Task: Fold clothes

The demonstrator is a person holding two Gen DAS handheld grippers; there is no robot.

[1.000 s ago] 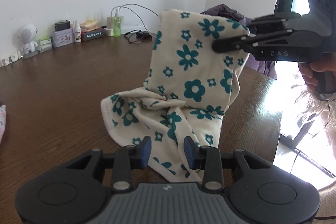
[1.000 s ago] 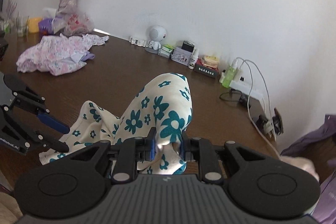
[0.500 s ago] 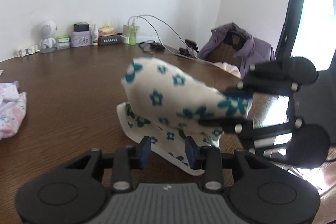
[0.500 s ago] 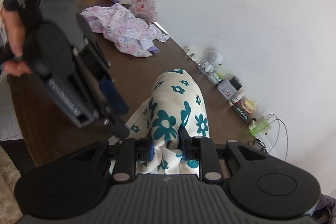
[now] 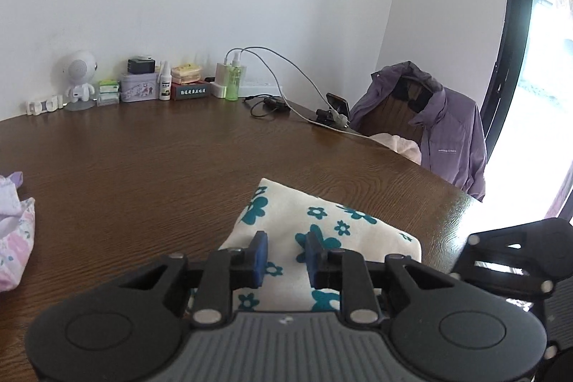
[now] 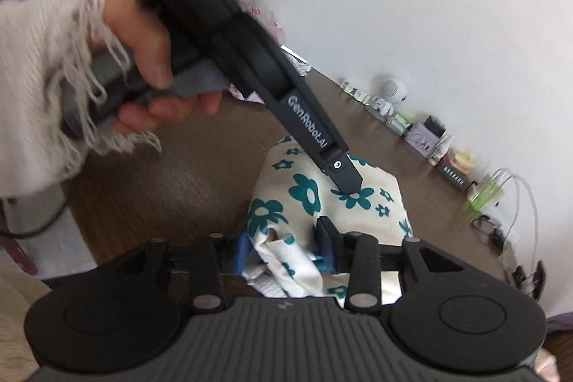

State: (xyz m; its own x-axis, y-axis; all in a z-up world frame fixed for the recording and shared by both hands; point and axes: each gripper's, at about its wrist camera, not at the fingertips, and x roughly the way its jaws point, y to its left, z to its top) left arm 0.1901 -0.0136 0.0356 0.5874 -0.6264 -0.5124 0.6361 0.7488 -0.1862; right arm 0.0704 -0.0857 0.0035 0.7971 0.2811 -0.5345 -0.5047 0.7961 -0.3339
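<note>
The fingers of the left gripper are closing just above the cream garment with teal flowers, a narrow gap between the blue pads and no cloth pinched in it. From the right wrist view the tip of the left gripper comes down at a slant onto the top of the cream garment with teal flowers, and the pictures do not settle whether it presses the cloth or only meets it. A hand in a frayed pale knit sleeve grips its handle.

The right gripper is opening, its fingers spread to either side of a bunched edge of the garment. The cloth sits between the pads, which look slack against it rather than clenched. Part of the right gripper shows just right of the garment in the left wrist view.

The garment lies folded on the brown wooden counter, close to the counter's near edge. Well beyond it, along the counter's far side by the wall, stand a small white robot figure, a green bottle and some boxes. A pink floral garment lies well to the left of the folded one, and a purple jacket hangs on a chair off its far right
</note>
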